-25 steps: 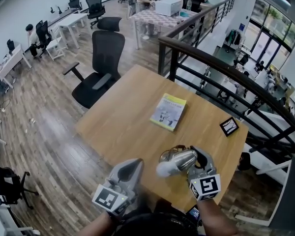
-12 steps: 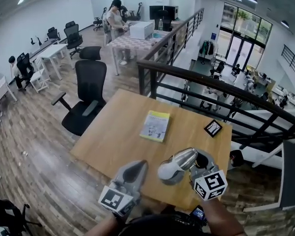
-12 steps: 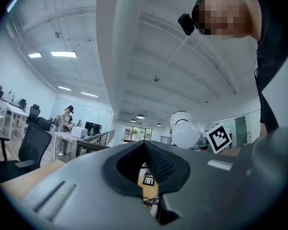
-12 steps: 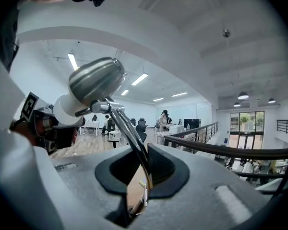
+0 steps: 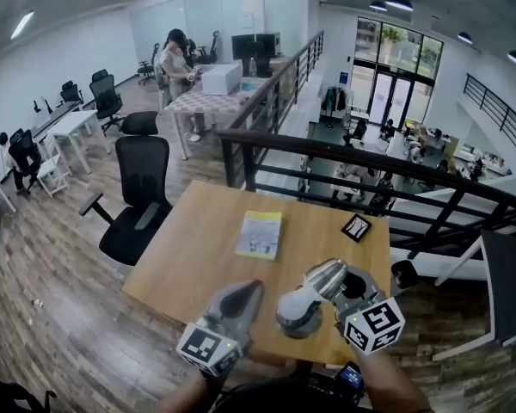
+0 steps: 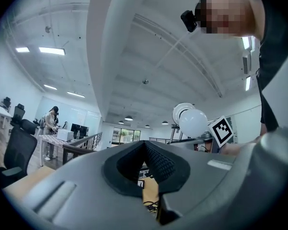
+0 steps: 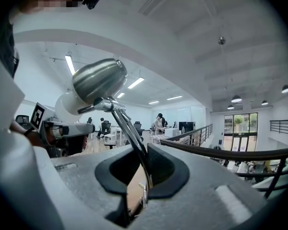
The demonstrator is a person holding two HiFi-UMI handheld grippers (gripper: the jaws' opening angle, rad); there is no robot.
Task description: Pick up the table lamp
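Note:
The table lamp has a silver metal shade (image 5: 323, 275) and a white bulb (image 5: 296, 305). It hangs in the air above the near edge of the wooden table (image 5: 198, 248). My right gripper (image 5: 342, 287) is shut on its thin metal stem (image 7: 134, 140), which runs up between the jaws to the shade (image 7: 99, 79). My left gripper (image 5: 250, 290) is just left of the lamp, not touching it, jaws together and empty. In the left gripper view that gripper (image 6: 145, 151) points level, and the bulb (image 6: 192, 120) shows to its right.
A yellow-green book (image 5: 260, 234) lies mid-table and a small black card (image 5: 355, 227) lies near the far right corner. A black railing (image 5: 344, 157) runs behind the table above a drop to a lower floor. A black office chair (image 5: 138, 200) stands to the left, and a person (image 5: 174, 63) stands far back.
Both grippers have risen, and the lamp has come up with the right one. The head view has tilted up, so the table looks farther off.

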